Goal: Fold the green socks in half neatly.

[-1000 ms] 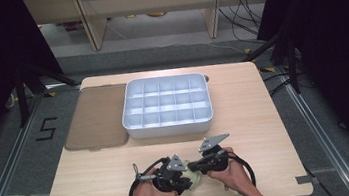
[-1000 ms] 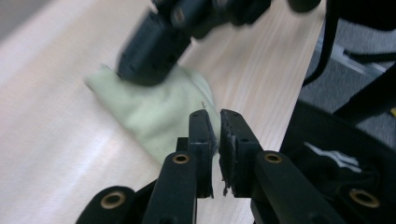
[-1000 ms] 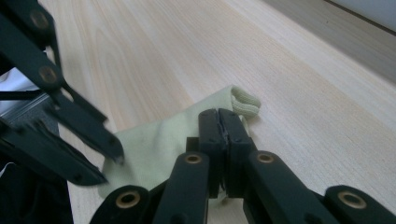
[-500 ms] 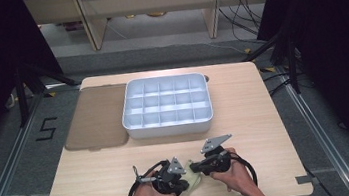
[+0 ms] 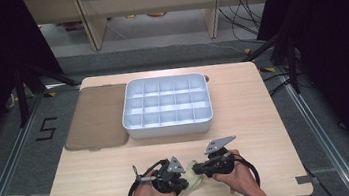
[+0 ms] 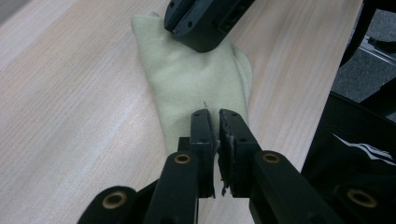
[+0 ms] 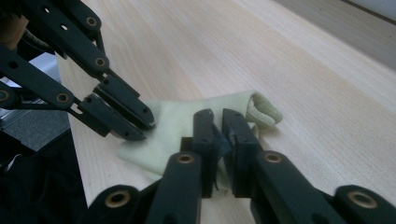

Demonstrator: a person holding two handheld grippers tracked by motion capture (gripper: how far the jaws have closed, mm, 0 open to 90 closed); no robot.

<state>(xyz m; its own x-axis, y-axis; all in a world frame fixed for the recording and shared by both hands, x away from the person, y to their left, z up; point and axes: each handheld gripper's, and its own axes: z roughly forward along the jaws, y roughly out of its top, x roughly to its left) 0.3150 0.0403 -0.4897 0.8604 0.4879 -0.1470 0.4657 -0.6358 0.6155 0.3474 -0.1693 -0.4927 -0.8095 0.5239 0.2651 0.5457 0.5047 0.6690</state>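
The pale yellow sock lies flat on the worktop at about 6 o'clock, close to its near edge, between the two hands. The left claw is clenched on the sock's near end, a thin edge of fabric caught between its jaws. The right claw sits over the cuff end; its jaws have just been opening a little, a narrow gap shows between them, and I cannot tell whether they pinch the cloth.

To do this step well, I judge that one end should stay pinned while the other is lifted, so the sock folds without sliding.

The worktop is light wood; a white compartment tray stands at 12 o'clock, a brown lid at 10. Dark curtains and a grey floor surround it.
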